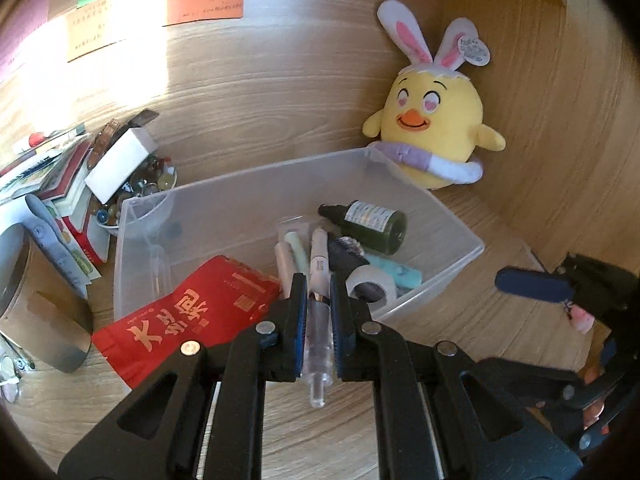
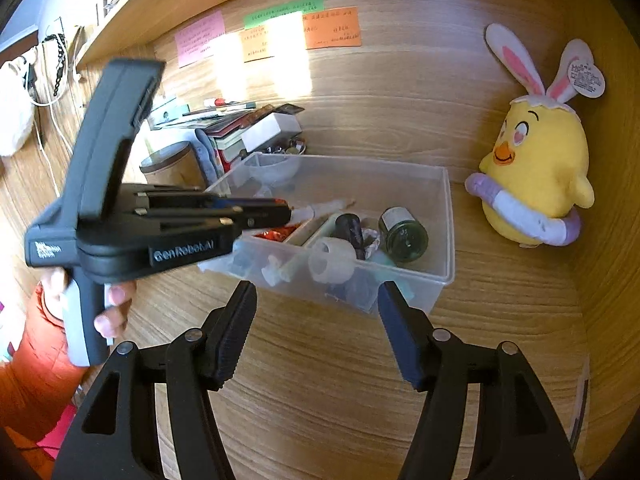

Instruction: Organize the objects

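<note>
Bare desk (image 2: pixel 320 380) fronts the clear bin (image 2: pixel 446 216); plush chick (image 2: pixel 536 176) blocks its right.

Left gripper (image 1: pixel 318 292) clamps its jaws on a clear pen (image 1: pixel 318 340), reaching forward level; right gripper (image 2: pixel 318 308) hovers with jaws spread wide, holding nothing.
</note>
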`<state>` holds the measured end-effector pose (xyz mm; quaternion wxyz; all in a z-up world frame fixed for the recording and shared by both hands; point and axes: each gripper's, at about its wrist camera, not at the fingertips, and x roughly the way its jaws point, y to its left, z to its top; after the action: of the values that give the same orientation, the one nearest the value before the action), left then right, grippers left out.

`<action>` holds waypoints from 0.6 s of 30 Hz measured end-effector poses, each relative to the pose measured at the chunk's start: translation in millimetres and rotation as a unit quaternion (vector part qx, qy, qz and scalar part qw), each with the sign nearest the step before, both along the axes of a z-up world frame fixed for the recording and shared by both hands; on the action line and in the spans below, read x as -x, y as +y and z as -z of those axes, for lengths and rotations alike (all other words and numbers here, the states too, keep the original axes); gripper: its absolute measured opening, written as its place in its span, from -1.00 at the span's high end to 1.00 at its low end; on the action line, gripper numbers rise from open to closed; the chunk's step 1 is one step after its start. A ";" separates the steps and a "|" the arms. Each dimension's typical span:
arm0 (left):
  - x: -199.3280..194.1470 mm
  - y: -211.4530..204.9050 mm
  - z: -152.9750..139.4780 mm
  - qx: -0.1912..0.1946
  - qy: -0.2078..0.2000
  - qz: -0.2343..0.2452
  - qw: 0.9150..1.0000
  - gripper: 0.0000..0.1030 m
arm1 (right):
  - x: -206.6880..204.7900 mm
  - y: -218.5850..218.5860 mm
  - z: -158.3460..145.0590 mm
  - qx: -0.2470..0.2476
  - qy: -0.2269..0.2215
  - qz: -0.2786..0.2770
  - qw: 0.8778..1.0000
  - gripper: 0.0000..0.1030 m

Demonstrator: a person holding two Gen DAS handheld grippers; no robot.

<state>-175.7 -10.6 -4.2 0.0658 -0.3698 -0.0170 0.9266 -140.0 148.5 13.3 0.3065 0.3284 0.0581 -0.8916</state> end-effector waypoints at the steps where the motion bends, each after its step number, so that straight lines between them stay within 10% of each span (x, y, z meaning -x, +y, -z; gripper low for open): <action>1: -1.9 0.0 -0.5 0.007 0.005 -0.005 1.000 0.80 | 0.5 -0.7 -0.3 -0.003 0.003 0.002 1.000 -0.16; 18: -46.8 -14.1 -22.4 -0.006 0.068 -0.046 0.997 0.02 | -3.9 -12.9 -5.3 -0.025 0.044 0.030 0.998 -0.54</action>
<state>-128.8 -24.8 18.1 0.0269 -0.3040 -0.0353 0.9516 -136.0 135.6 18.6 0.2688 0.2976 0.0838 -0.9122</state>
